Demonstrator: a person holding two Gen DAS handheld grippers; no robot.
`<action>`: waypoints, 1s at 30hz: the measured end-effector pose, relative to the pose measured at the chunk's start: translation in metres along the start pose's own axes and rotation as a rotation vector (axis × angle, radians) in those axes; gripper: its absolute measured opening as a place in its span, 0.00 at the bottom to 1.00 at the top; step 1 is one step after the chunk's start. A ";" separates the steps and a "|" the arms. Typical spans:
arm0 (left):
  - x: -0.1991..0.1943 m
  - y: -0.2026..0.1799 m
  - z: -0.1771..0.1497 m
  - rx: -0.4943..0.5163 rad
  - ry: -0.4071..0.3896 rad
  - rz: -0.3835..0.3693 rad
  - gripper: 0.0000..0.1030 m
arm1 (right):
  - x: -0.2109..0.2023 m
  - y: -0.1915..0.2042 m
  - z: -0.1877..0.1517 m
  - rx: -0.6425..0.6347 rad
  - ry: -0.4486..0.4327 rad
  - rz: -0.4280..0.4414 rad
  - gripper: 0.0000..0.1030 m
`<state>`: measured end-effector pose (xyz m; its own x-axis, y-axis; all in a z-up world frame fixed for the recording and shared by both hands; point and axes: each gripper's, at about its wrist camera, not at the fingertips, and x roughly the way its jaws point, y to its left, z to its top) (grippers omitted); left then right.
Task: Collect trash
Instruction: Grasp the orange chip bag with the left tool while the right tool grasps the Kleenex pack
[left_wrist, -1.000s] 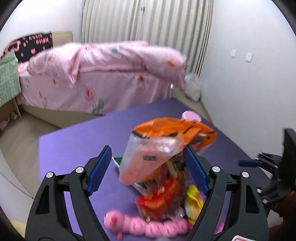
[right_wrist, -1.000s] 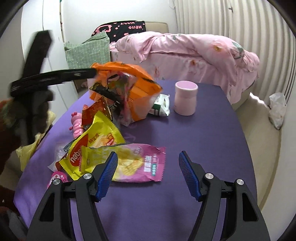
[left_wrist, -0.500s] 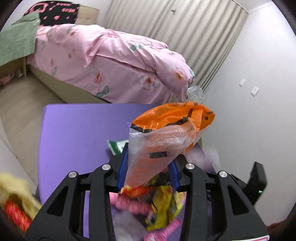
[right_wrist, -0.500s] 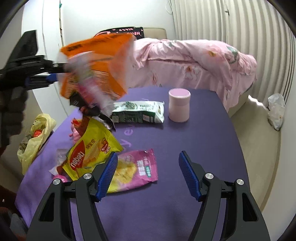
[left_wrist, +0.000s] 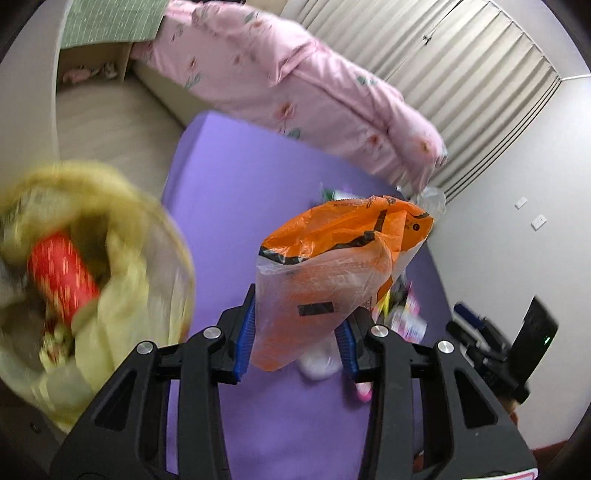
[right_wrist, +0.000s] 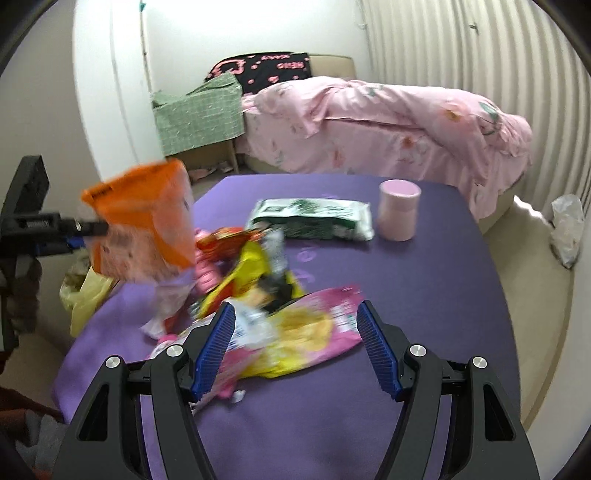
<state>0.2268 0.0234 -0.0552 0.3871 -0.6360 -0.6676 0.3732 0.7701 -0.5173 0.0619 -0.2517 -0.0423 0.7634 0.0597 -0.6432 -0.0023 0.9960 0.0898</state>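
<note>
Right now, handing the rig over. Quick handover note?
Left gripper: shut on the orange wrapper, held in the air beside the yellow trash bag at the table's edge; not dropped in yet.
Right gripper: open, empty, over the pink-and-yellow packet.
Bag holds some trash, including a red wrapper.
Left on the purple table: the packet, the mixed wrapper pile, the green-and-white pack. The pink cup stands upright.

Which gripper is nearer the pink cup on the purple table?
Right. The right gripper hovers open over wrappers, short of the pink cup; the left gripper, clamping the orange bag, is off the table's far-left edge.
</note>
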 end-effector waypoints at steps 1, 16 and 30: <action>0.001 0.003 -0.008 -0.005 0.019 -0.004 0.35 | 0.001 0.005 -0.002 -0.002 0.008 0.001 0.63; -0.031 0.014 -0.055 0.105 -0.011 0.106 0.59 | 0.054 0.012 -0.017 0.002 0.167 -0.047 0.57; 0.025 0.014 -0.033 0.251 -0.037 0.304 0.48 | 0.015 -0.020 -0.020 0.147 0.075 -0.018 0.57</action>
<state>0.2137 0.0203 -0.0968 0.5400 -0.3853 -0.7483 0.4296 0.8907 -0.1486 0.0599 -0.2691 -0.0688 0.7119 0.0523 -0.7003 0.1094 0.9768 0.1841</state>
